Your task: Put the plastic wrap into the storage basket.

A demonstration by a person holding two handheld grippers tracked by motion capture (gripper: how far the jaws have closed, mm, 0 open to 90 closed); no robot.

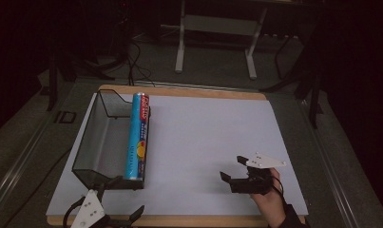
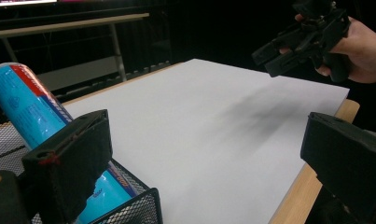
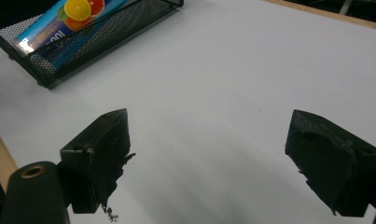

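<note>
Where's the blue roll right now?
In the high view the blue roll lies lengthwise inside the black mesh basket, against its right wall, at the white mat's left side.

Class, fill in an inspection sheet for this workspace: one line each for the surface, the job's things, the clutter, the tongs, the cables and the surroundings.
Surface: white sheet on a wooden board; bare except at its left edge.
Job's things: blue roll lying lengthwise in the black mesh tray, against its right wall.
Clutter: nothing seen.
Tongs: left tongs at the near left edge by the tray's near end, jaws open, nothing between them; right tongs held by a hand above the sheet's near right, jaws open, nothing between them.
Cables: a black cable loops at the left tongs; more trail on the floor beyond the board.
Surroundings: dark room, white-legged table frame behind.
</note>
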